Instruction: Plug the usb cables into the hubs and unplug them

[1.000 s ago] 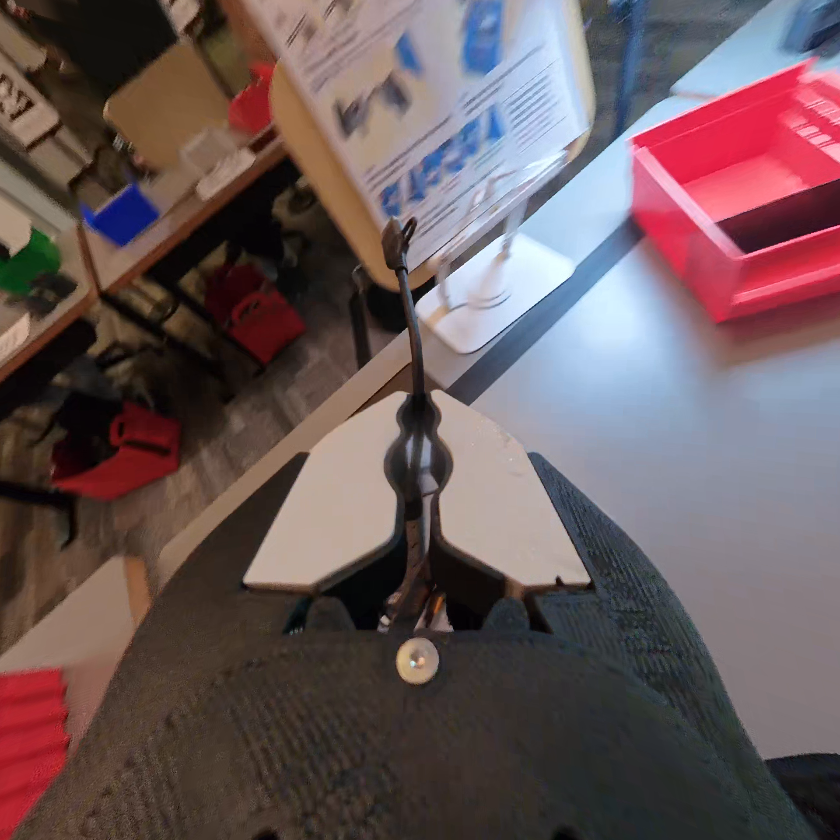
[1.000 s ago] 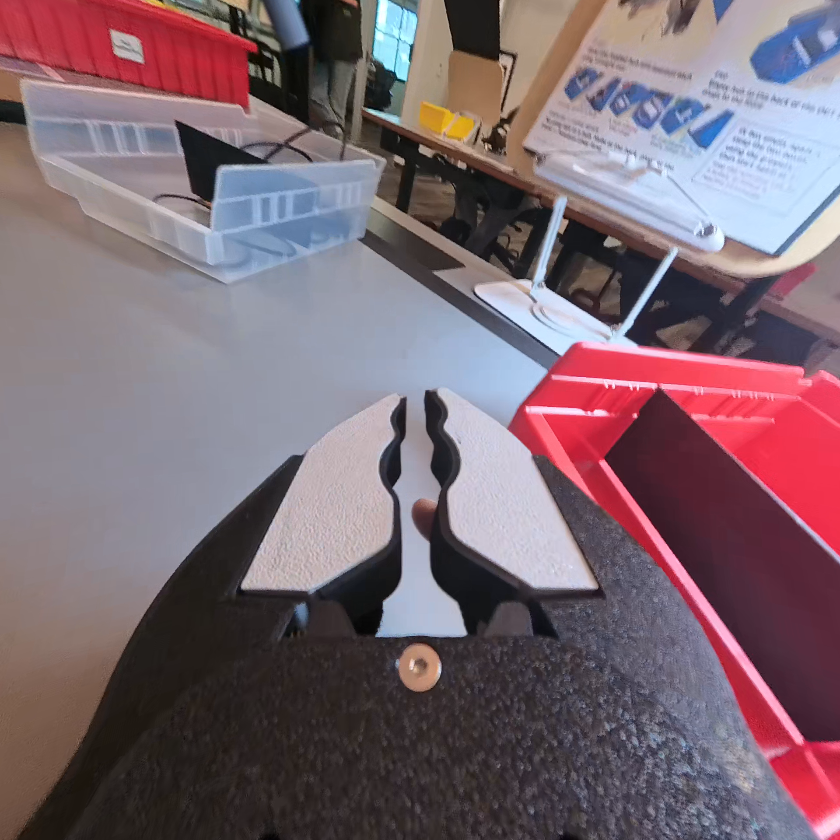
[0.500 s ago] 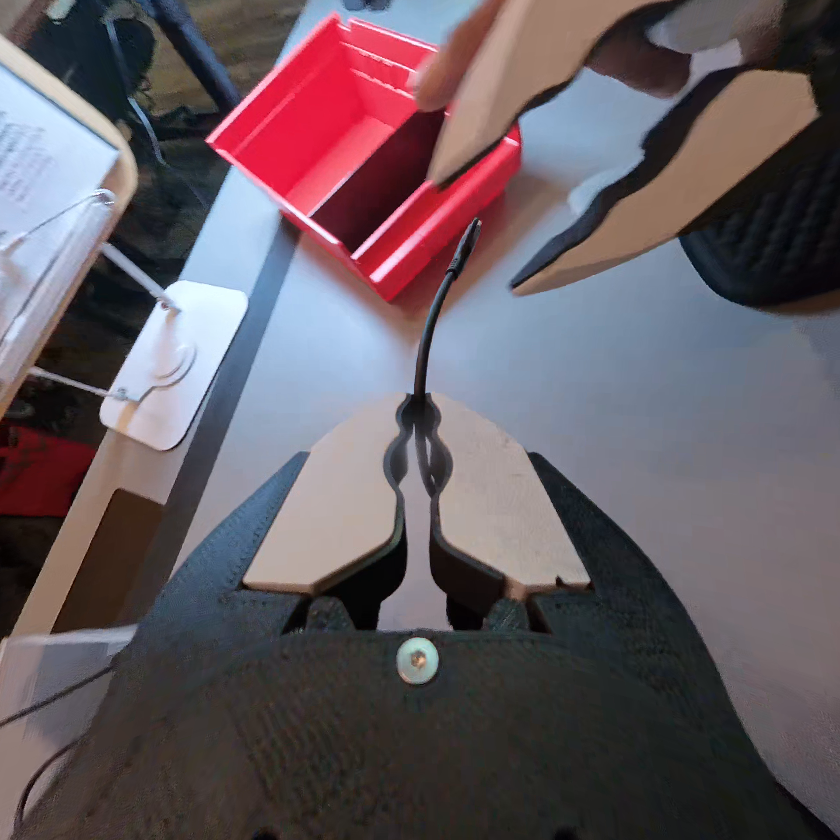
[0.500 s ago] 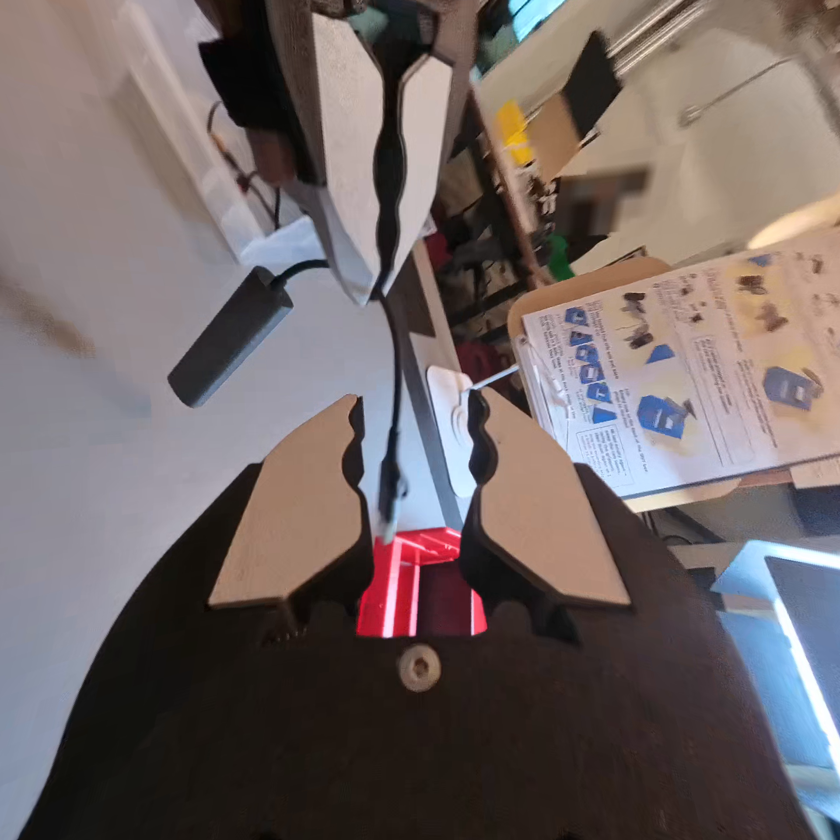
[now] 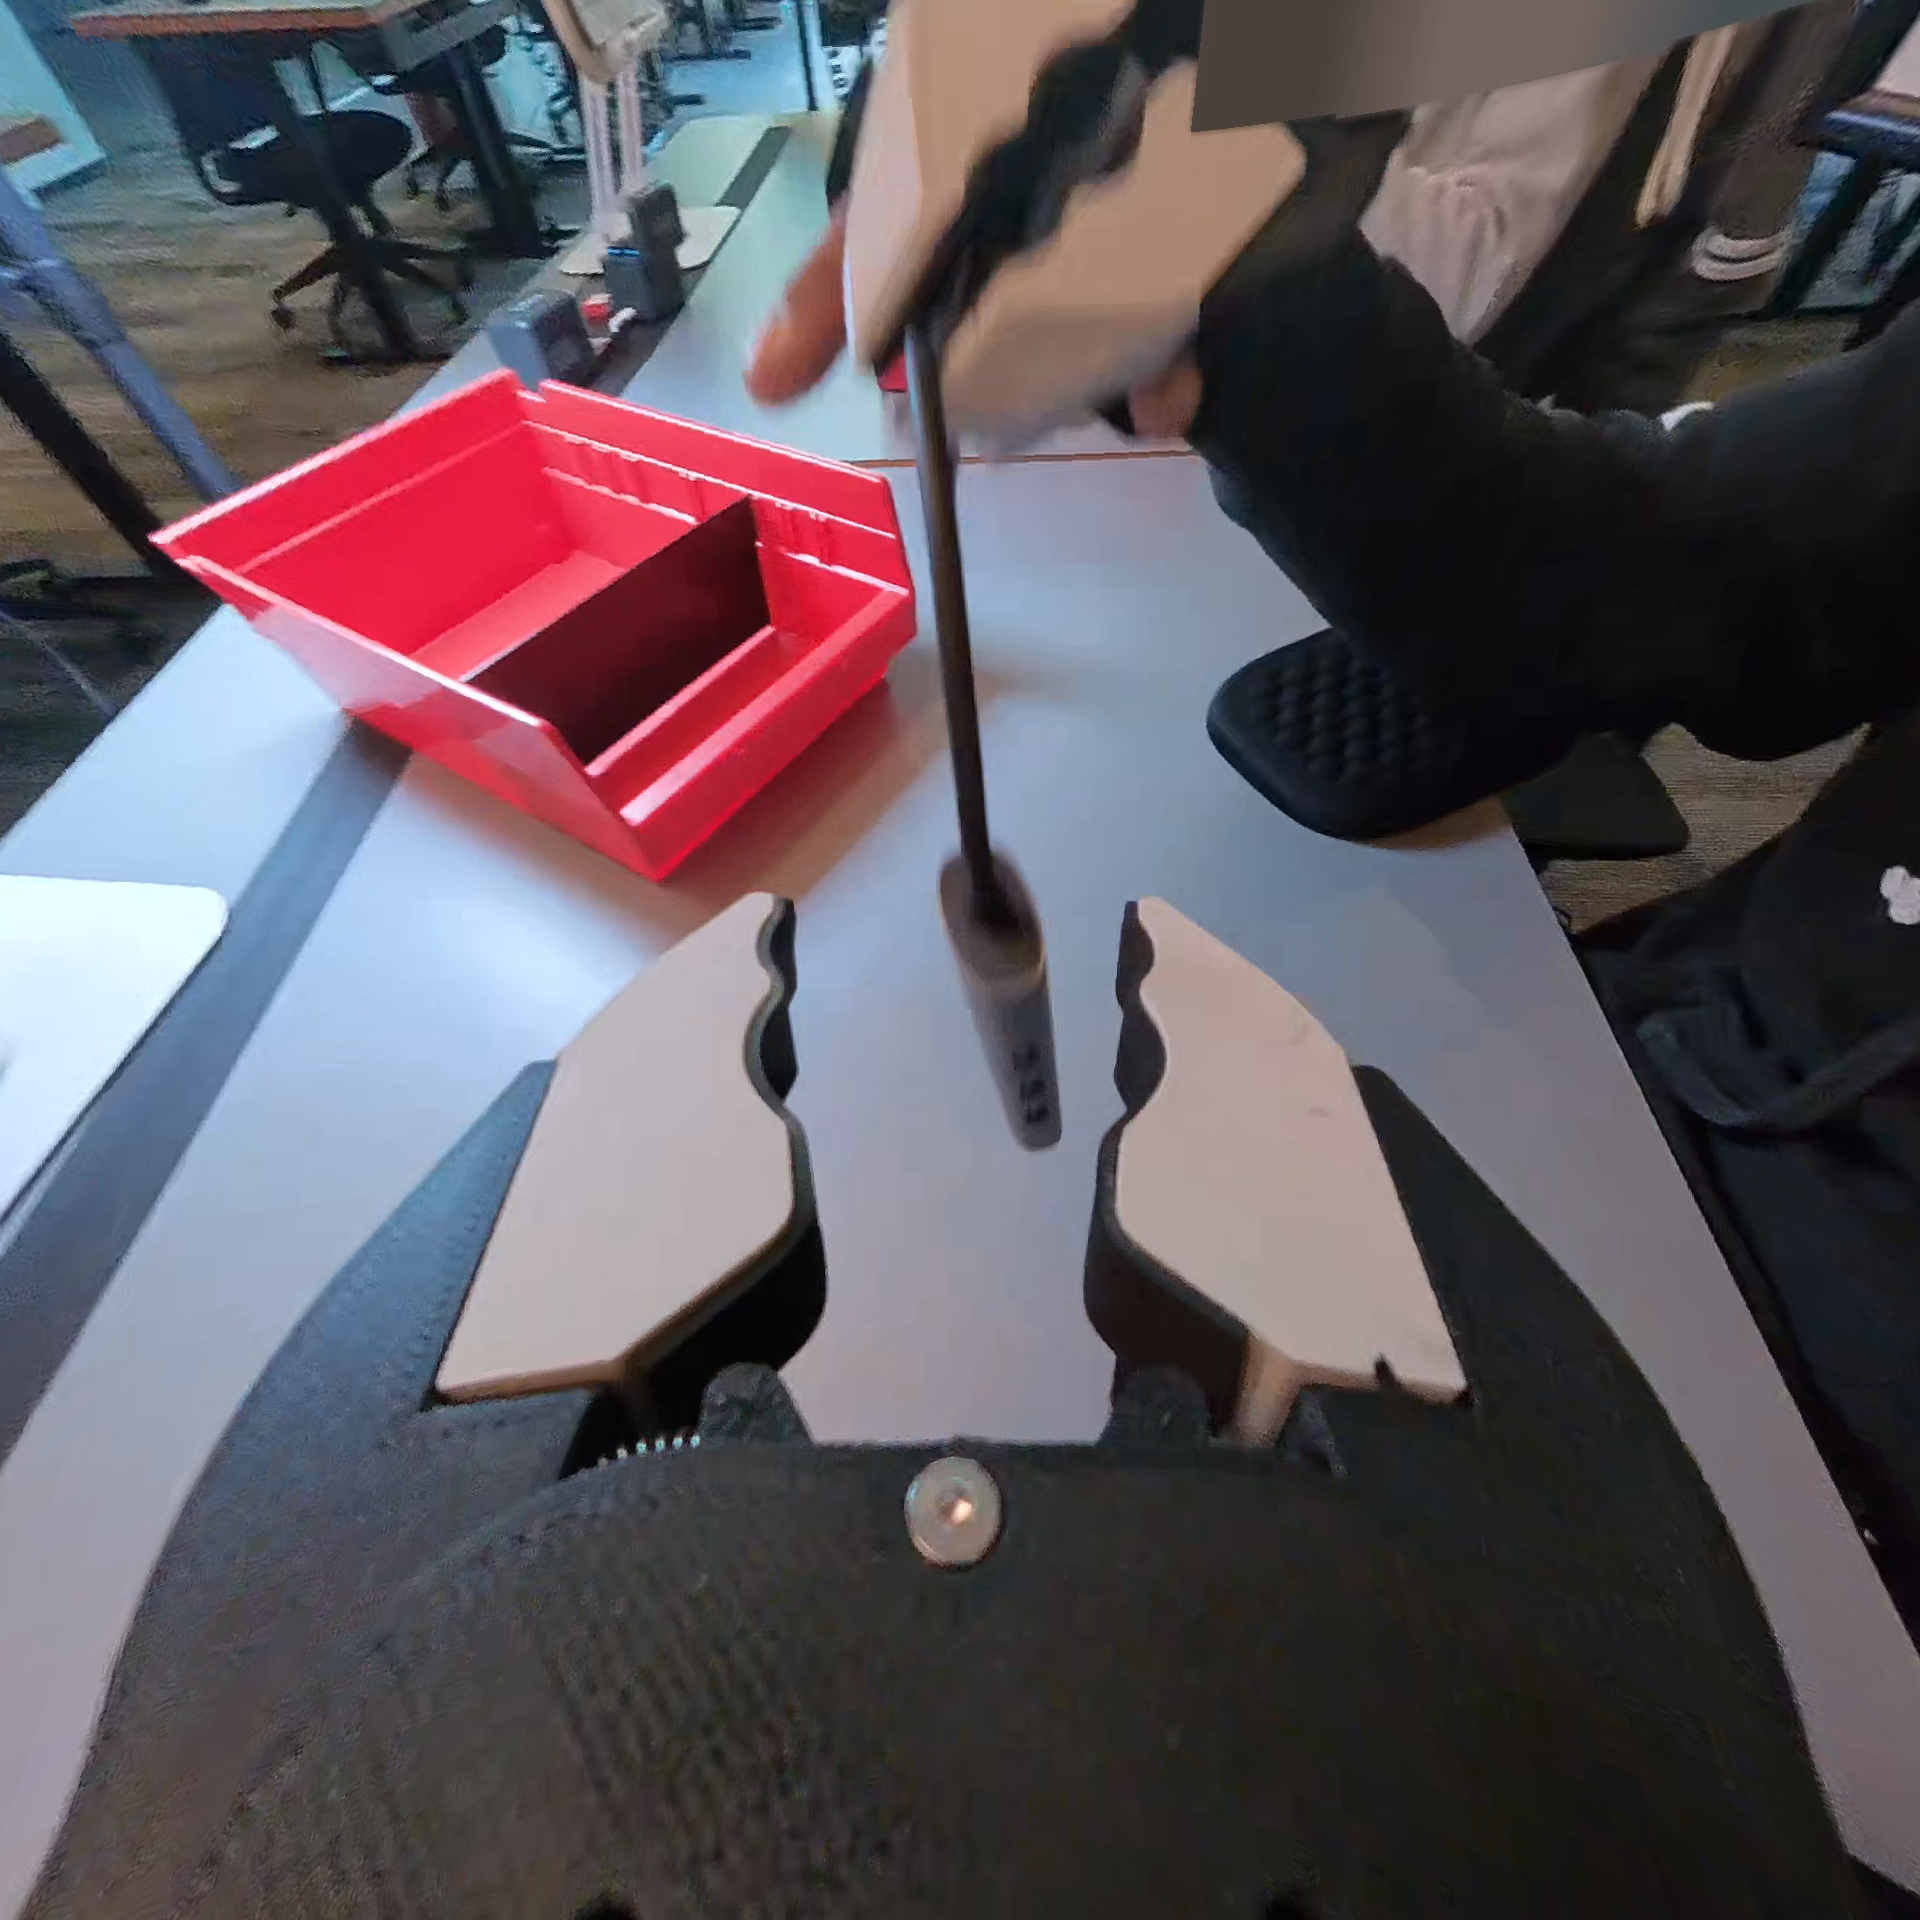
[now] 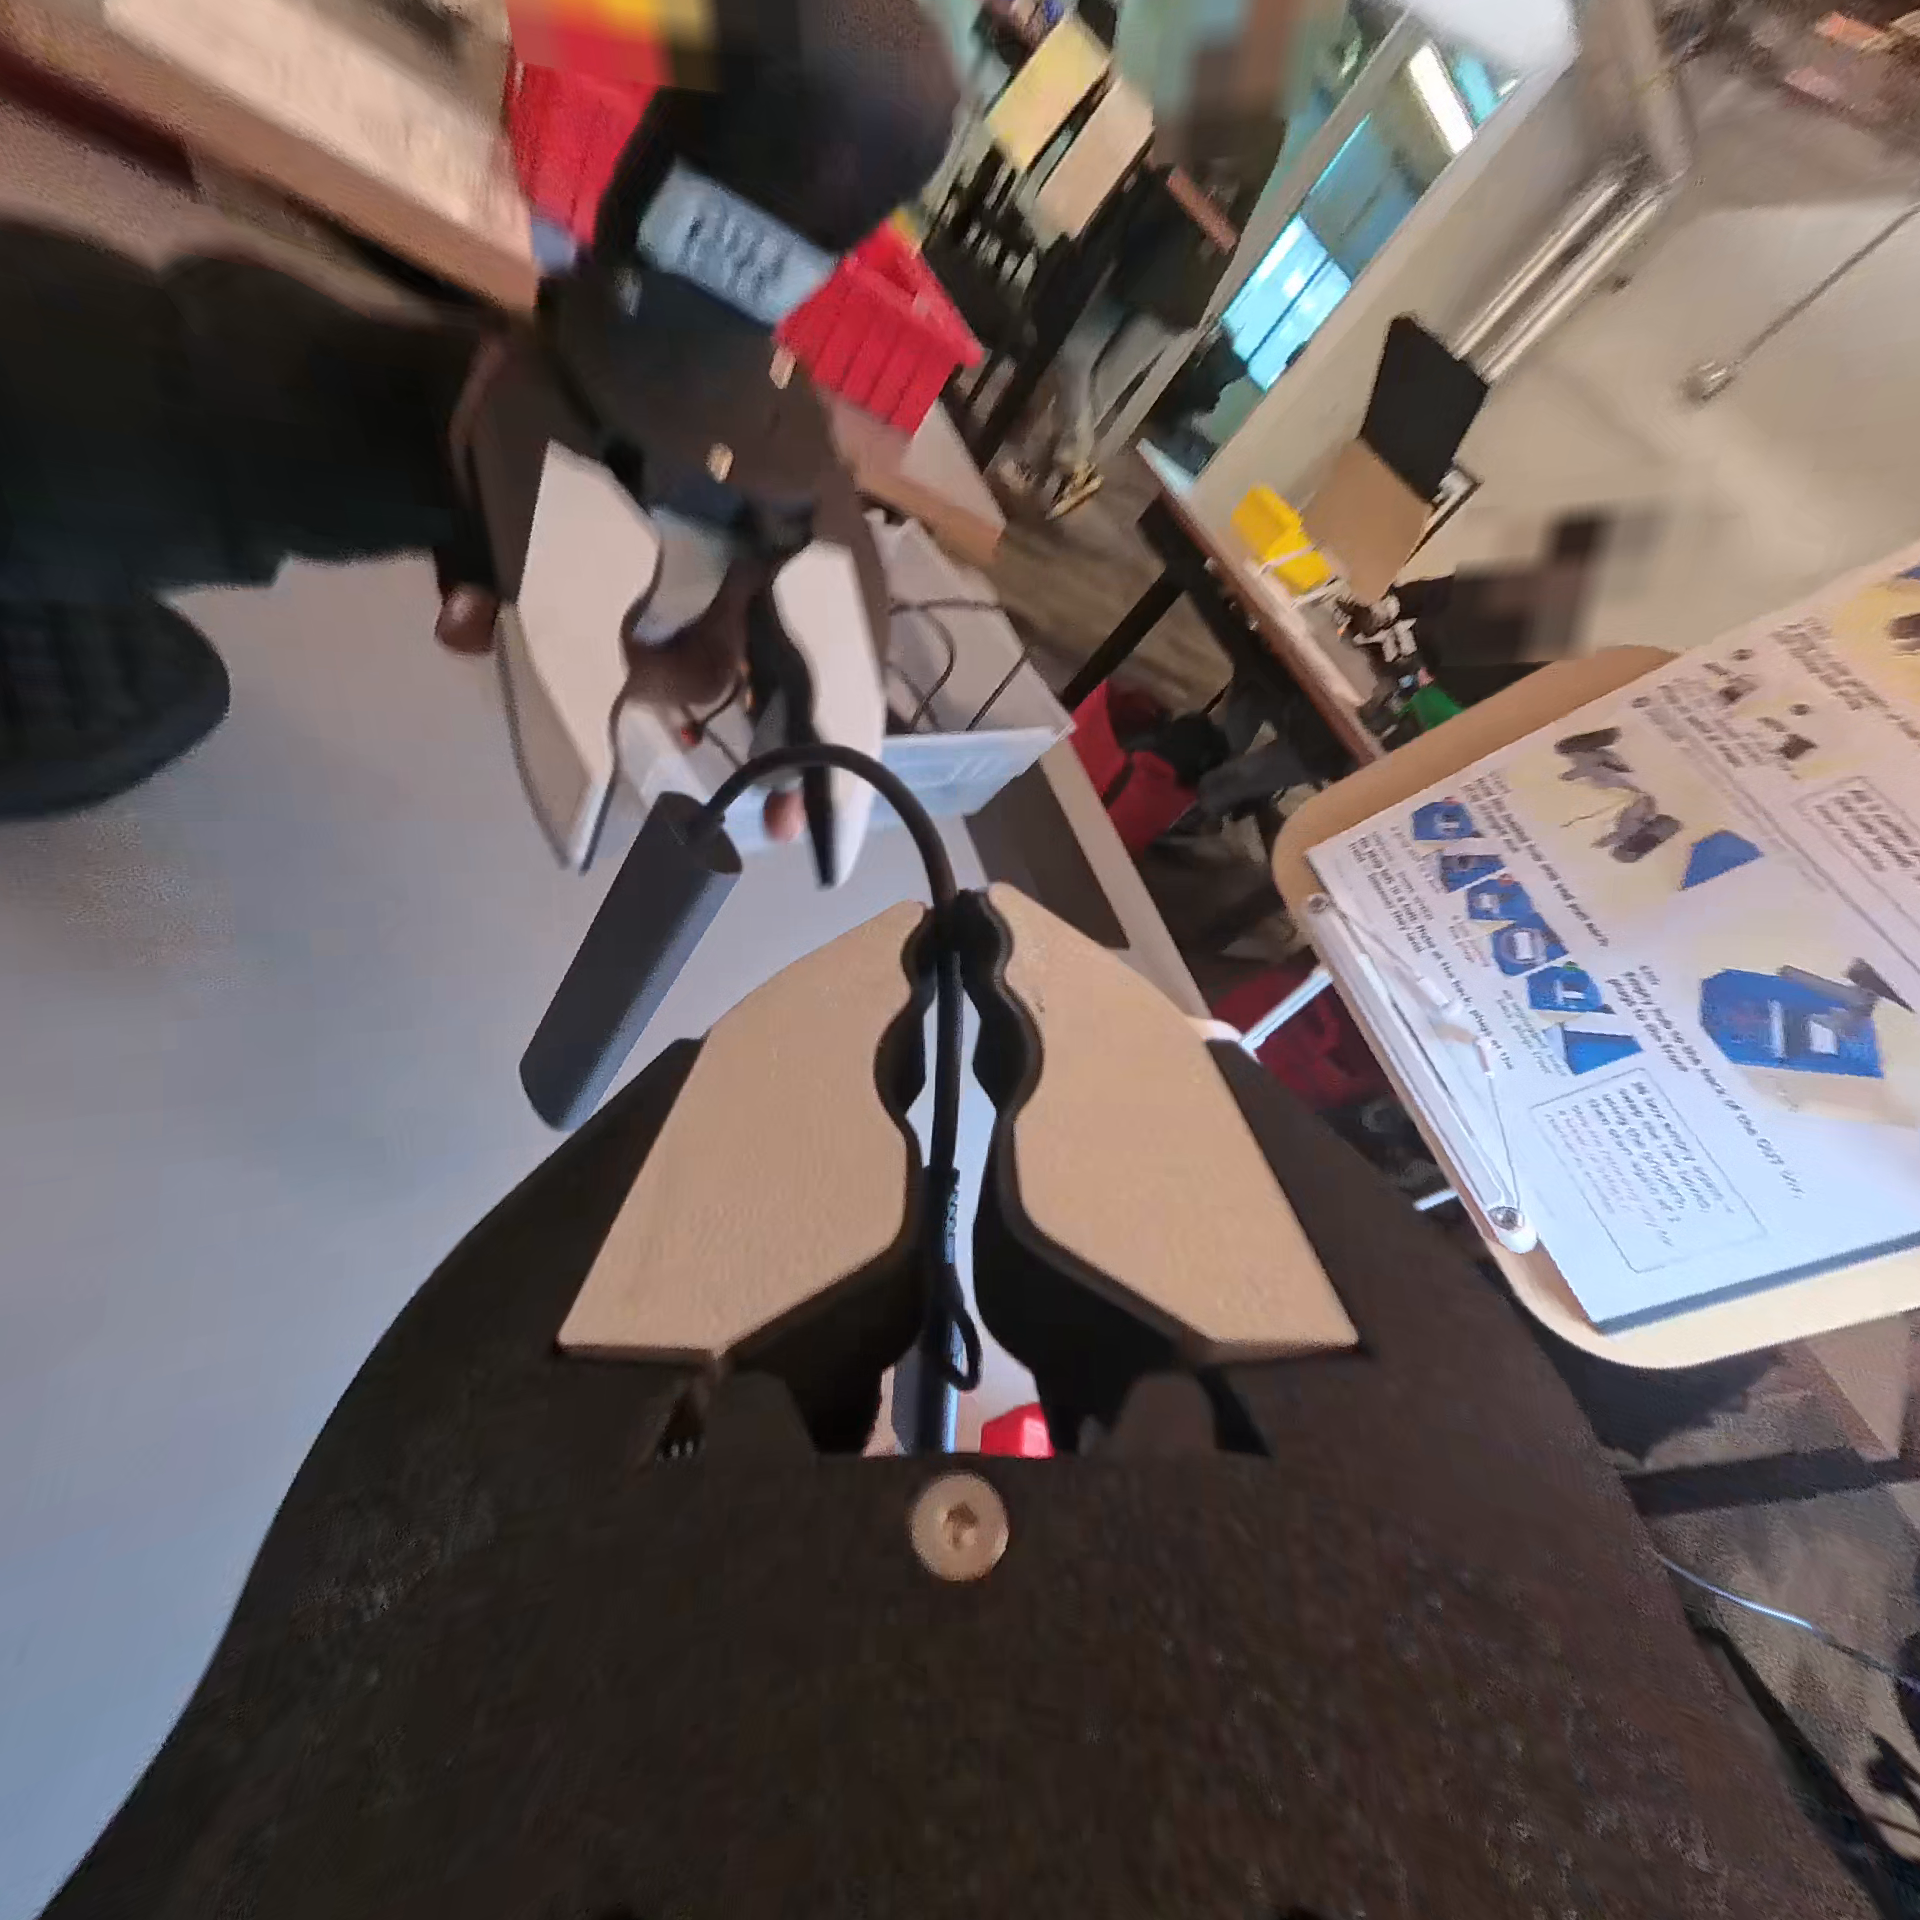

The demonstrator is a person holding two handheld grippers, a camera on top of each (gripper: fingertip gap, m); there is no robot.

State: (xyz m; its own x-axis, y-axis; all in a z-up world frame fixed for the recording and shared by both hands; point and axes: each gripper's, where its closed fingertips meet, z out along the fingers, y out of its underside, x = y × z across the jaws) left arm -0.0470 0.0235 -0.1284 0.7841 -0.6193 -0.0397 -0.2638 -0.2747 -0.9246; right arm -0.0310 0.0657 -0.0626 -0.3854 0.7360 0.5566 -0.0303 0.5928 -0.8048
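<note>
Hanging from the right claw (image 6: pixel 954 914), the grey hub (image 6: pixel 623 961) dangled by its short black cable (image 6: pixel 948 1122) above the pale surface (image 5: pixel 1195 644). That claw was pressed together on the cable, pinching it just behind the hub so that the lead arched over and the hub tilted down beside the pads. In the left wrist view the hub (image 5: pixel 1003 1013) hung between the spread pads of the left claw (image 5: pixel 956 914), which gripped nothing, and touched neither of them. The red bin (image 5: pixel 540 623) sat on the surface just beyond the hub and to its left, with only a dark divider showing inside it. Whether anything was plugged into the hub could not be told.

By my reading, the step in hand was a handover: bringing the hub into the left claw's grasp so it could be steadied. The next move would call for closing the left pads squarely on the hub's body, leaving its ports clear, while the swinging hub was kept centred.
</note>
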